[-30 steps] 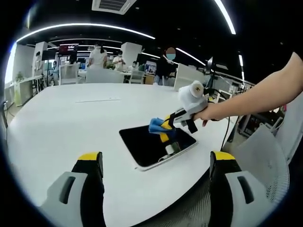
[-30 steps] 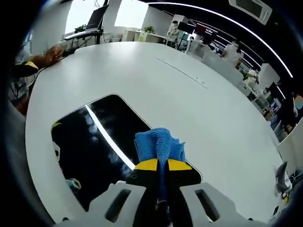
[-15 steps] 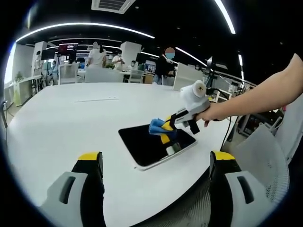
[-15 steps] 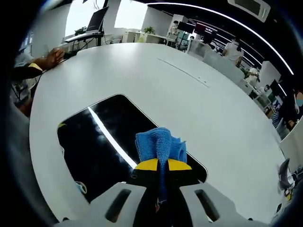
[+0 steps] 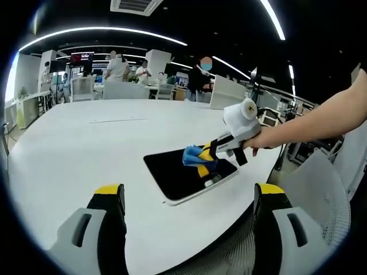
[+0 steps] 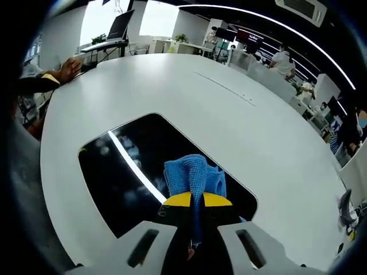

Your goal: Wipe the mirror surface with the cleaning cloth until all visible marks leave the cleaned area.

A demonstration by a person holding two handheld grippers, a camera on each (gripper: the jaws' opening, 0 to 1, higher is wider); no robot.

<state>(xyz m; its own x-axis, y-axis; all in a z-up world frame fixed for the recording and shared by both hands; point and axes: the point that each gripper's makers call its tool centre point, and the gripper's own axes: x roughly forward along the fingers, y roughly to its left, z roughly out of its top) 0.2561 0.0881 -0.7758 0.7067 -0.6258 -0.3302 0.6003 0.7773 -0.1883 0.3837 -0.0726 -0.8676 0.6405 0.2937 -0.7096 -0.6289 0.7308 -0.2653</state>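
The mirror (image 5: 186, 175) lies flat on the white surface (image 5: 86, 149) near its rounded edge, a dark rectangular pane with rounded corners and a pale rim. In the right gripper view the mirror (image 6: 140, 172) reflects a bright ceiling light as a thin white streak across its glass.

The right hand-held gripper (image 6: 198, 200) has its yellow-tipped jaws pressed together on a folded blue cleaning cloth (image 6: 194, 176), which sticks out past the tips and sits over the mirror's glass. In the left gripper view that same right hand-held gripper (image 5: 207, 153) reaches in from the right, held by a person's hand (image 5: 261, 139), with the blue cleaning cloth (image 5: 193, 154) at its tips over the far part of the mirror; whether the cloth touches the glass cannot be told.

The left hand-held gripper (image 5: 189, 197) hovers near the surface edge with its jaws spread wide and nothing between them, well apart from the mirror.
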